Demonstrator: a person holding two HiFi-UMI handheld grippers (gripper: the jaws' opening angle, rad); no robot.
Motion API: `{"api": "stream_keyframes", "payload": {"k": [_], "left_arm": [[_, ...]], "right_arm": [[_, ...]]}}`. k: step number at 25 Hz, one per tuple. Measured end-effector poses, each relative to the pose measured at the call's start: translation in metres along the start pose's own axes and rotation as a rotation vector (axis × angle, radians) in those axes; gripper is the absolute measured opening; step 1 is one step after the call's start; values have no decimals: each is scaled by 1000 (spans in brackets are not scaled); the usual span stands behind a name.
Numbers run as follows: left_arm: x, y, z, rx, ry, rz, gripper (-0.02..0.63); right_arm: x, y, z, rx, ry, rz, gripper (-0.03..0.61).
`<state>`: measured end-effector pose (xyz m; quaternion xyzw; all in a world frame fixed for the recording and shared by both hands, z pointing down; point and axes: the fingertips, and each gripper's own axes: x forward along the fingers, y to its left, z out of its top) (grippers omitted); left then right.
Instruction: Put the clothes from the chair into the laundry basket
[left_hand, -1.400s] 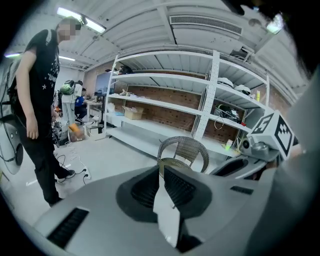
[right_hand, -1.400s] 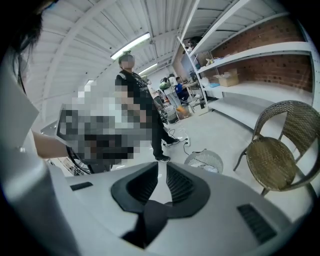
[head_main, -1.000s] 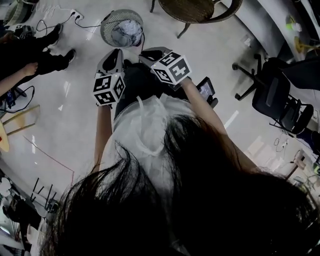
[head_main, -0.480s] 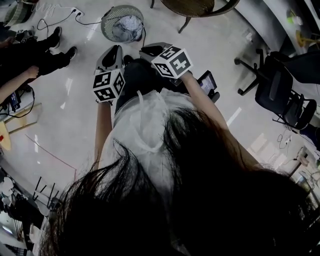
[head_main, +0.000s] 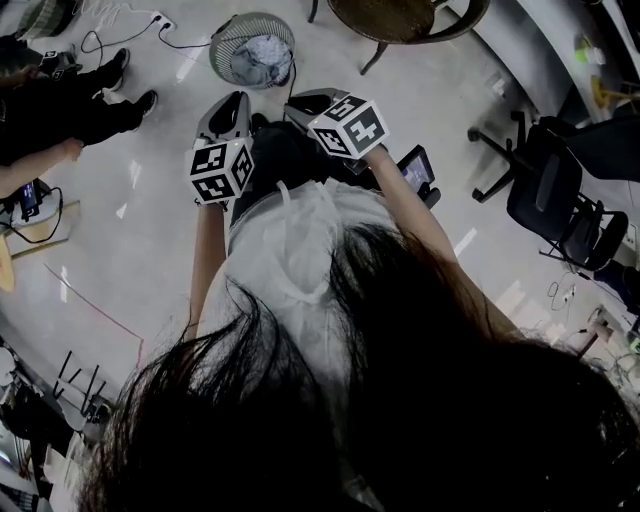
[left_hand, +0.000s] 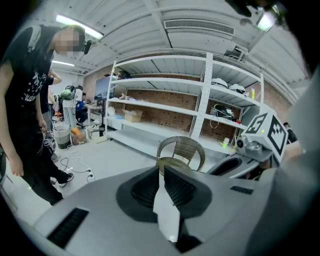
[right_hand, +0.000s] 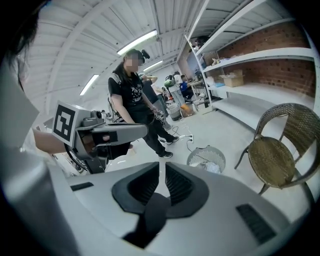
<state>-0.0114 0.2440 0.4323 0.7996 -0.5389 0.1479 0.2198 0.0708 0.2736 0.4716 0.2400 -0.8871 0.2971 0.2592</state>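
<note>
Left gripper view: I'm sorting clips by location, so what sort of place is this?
Probably a lab or workshop, not a home: long white metal shelving along a brick wall, strip lights overhead, and a wheeled office chair.

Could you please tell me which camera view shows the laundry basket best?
The head view: it looks down into the laundry basket, showing pale clothes inside. The right gripper view shows it small, side-on; the left gripper view misses it.

Round mesh laundry basket (head_main: 228, 40) standing upright, upper centre of head view. Pale crumpled clothes (head_main: 258, 60) lying inside. Wicker chair (head_main: 400, 18) standing to its right.
</note>
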Motion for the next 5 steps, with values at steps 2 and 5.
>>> {"api": "stream_keyframes", "payload": {"k": [2,5], "left_arm": [[-2,1,-1,-5,-2,7,40],[-6,4,-2,-12,-4,17,40]], "right_arm": [[0,1,0,-7,5,0,52],[0,2,-1,-17,13,2,52]]}}
